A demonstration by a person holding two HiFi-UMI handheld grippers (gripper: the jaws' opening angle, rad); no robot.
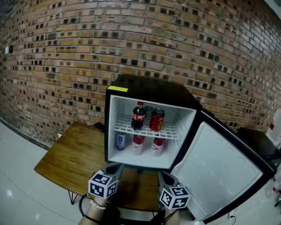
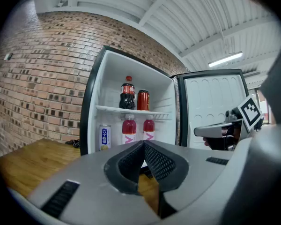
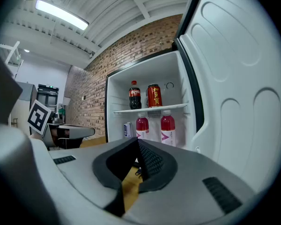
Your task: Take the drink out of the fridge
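- Five drinks stand in the open fridge [image 1: 150, 90] in the head view. On the wire shelf are a cola bottle [image 1: 138, 116] and, just right of it, a red can [image 1: 157, 119]. On the floor below are a blue-and-white can [image 1: 121, 141] at the left and two red-drink bottles [image 1: 138, 144] beside it.
- The fridge sits on a wooden table [image 1: 75, 158] against a brick wall [image 1: 84, 41]. Its door [image 1: 220, 168] swings wide to the right.
- Both claws hover at the near edge of the table, apart from every drink. The left gripper [image 1: 114, 168] is at the left and the right gripper [image 1: 165, 177] at the right, each carrying its marker cube.
- Left gripper view: the two jaws meet at their tips with nothing between them. The claw is closed and empty, and it points level at the fridge mouth. Past the tips the cola bottle [image 2: 127, 93] and red can [image 2: 143, 100] stand upright on the shelf. The right gripper [image 2: 201, 131] shows at the far right, in front of the door.
- Right gripper view: its jaws also sit pressed together on nothing, aimed at the lower compartment. The red-drink bottles [image 3: 142, 127] stand under the shelf, with the blue-and-white can [image 3: 127, 129] left of them. The left gripper [image 3: 90, 131] shows at the left edge.
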